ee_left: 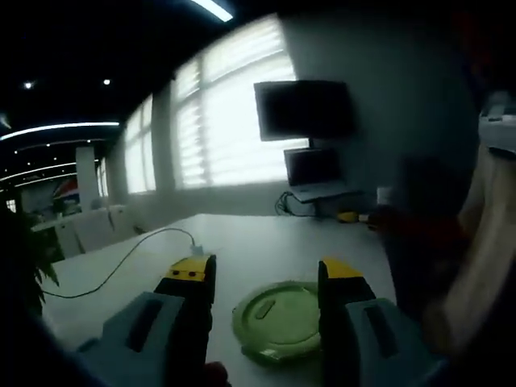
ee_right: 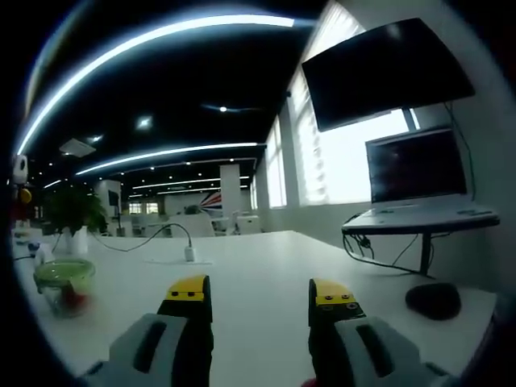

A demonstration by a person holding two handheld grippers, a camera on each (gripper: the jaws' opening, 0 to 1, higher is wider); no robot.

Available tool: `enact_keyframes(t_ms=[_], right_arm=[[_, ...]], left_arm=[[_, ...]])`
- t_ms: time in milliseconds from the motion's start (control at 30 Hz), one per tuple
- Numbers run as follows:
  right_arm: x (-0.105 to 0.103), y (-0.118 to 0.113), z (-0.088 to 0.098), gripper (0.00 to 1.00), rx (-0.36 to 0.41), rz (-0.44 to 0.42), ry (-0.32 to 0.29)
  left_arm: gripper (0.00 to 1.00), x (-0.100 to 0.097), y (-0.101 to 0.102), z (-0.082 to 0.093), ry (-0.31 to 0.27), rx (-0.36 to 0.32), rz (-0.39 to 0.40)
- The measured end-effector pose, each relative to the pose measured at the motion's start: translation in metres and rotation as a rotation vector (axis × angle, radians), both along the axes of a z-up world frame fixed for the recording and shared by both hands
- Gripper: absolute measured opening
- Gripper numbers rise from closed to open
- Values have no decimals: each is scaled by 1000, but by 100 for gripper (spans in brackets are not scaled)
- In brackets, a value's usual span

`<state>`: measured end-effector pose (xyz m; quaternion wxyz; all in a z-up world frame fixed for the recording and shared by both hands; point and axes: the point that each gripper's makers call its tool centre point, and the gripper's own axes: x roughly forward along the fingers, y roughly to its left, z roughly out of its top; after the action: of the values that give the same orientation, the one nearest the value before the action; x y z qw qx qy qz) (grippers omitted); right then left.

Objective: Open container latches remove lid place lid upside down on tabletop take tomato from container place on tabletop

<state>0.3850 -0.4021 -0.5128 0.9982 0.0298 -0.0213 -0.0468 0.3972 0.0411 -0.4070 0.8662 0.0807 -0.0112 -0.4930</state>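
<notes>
A round clear container with a green lid stands on the white tabletop, just beyond and between the yellow-tipped jaws of my left gripper. That gripper is open and hovers above the lid without touching it. In the right gripper view the same container sits far to the left, lid on, with something red, likely the tomato, inside. My right gripper is open over bare tabletop, well away from the container.
A white cable with a plug crosses the table. A laptop on a stand and a wall monitor are at the far edge, with a black mouse nearby. A blurred arm fills the right side.
</notes>
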Motion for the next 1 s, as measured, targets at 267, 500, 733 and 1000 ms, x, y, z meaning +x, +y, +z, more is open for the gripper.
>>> enact_keyframes(t_ms=[267, 500, 733, 1000], right_arm=[[-1, -6, 2, 43, 1, -10, -4], [-1, -6, -2, 43, 6, -10, 2], [1, -7, -3, 43, 6, -10, 2], [0, -8, -5, 43, 11, -12, 3]], left_arm=[[46, -7, -25, -19, 43, 105, -140], [46, 2, -37, -31, 62, 172, -179], [49, 9, -51, -56, 118, 299, -251], [51, 13, -64, -67, 137, 352, -288]])
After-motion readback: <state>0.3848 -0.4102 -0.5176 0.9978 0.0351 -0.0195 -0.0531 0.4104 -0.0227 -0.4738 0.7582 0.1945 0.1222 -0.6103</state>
